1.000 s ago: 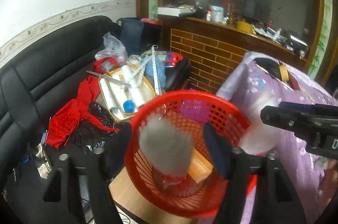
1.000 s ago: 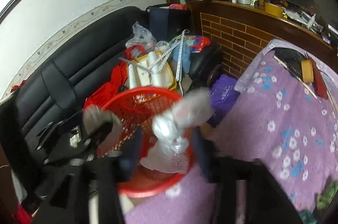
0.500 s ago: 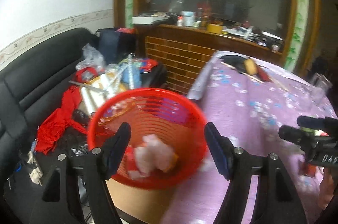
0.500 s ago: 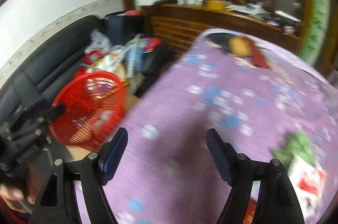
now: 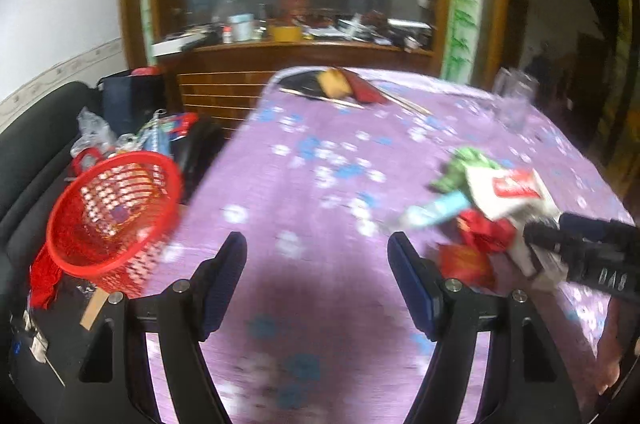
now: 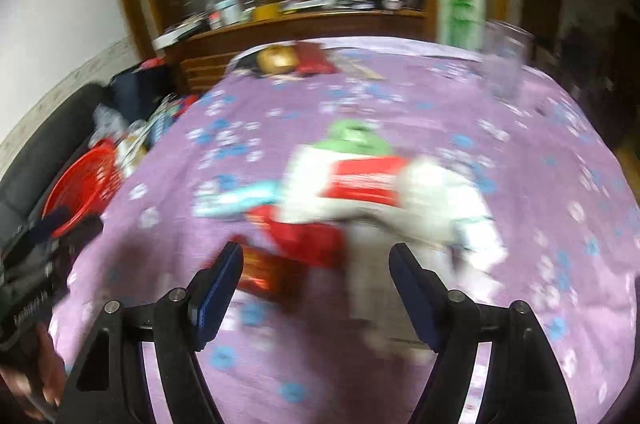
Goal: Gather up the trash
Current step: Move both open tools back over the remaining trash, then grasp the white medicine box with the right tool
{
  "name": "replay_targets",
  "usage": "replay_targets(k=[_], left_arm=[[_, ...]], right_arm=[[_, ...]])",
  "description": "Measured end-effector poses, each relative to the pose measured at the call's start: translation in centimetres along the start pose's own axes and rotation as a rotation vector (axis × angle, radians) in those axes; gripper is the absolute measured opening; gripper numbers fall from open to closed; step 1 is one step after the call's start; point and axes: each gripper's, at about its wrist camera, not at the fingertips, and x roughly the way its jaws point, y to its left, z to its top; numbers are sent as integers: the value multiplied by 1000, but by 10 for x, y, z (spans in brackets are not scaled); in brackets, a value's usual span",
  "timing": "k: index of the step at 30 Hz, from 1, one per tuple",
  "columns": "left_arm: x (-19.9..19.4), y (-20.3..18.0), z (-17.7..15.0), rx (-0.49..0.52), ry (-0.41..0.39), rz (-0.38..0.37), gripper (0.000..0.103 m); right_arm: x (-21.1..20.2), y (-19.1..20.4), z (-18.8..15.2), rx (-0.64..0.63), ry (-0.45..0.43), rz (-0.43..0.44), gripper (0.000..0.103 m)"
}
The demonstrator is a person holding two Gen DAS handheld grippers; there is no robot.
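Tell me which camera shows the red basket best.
The left wrist view: the red basket shows whole and fairly sharp beside the table, mesh wall and rim clear. The right wrist view catches only a blurred part of it at the left edge.

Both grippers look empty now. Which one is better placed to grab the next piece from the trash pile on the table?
Probably right. The right gripper, open, faces the trash pile; the left gripper faces bare tablecloth.
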Motion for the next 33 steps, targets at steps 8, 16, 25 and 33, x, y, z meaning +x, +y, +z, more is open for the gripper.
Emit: replay_targets(k=[8,16,25,33], left_arm=[[9,-58,-13,96,46,-43,72],[17,-71,-14,120,76,-46,73],[19,-71,-11,127,93,-49,73],[33,-75,-5,121,150,-117,75]], right_arm=[[-21,-77,-21,108,-29,-40,80],[-15,-110,-32,216,59,135,78],[28,-70,-29,137,123,114,74],[18,-79,-35,156,98,120,56]])
